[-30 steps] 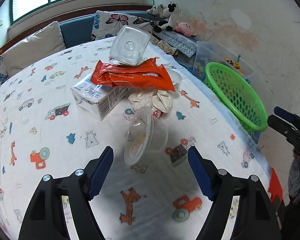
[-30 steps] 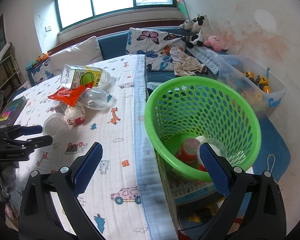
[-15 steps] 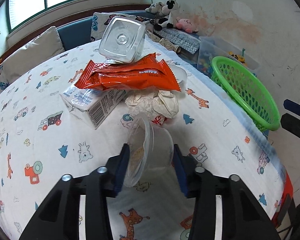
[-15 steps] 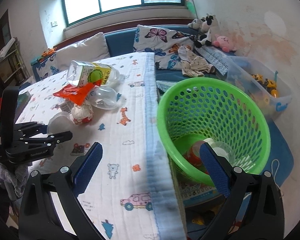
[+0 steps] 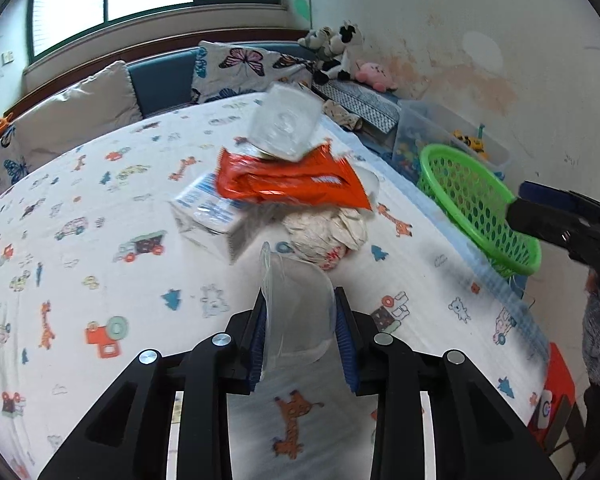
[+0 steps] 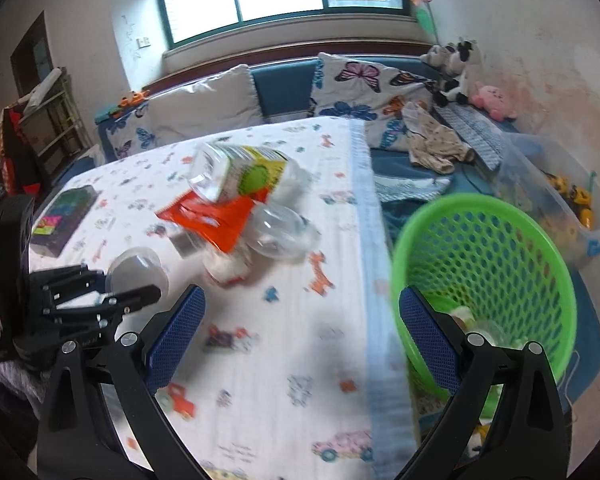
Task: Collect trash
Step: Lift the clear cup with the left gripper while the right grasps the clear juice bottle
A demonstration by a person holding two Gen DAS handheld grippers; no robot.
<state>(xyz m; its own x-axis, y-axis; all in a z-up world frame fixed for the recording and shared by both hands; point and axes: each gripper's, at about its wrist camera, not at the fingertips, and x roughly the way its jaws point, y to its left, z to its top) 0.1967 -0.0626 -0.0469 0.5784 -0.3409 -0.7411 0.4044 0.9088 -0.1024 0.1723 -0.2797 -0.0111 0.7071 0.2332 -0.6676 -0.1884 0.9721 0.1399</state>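
The left gripper (image 5: 300, 332) is clamped on a clear plastic cup (image 5: 298, 312). Just beyond it lies the orange wrapper (image 5: 292, 182). The right gripper (image 6: 302, 344) hangs with its jaws apart, the green basket (image 6: 488, 280) just right of it.

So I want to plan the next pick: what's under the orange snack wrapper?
Under the orange snack wrapper: a white milk carton and crumpled white paper. Anything deeper is covered.

Clear plastic cup (image 5: 298, 312): thin, glossy, see-through. Orange wrapper (image 5: 292, 180): shiny crinkled foil-like film. Carton (image 5: 208, 216): printed card, smooth. Crumpled wad (image 5: 328, 232): creased paper, matt. Desk (image 5: 100, 200) covering: soft woven cloth, matt, printed. Green basket (image 6: 488, 272), far right: perforated moulded plastic, slight sheen. Left tongs (image 5: 300, 340): matt black plastic, blue textured pads (image 5: 346, 348), bright metal screw heads.
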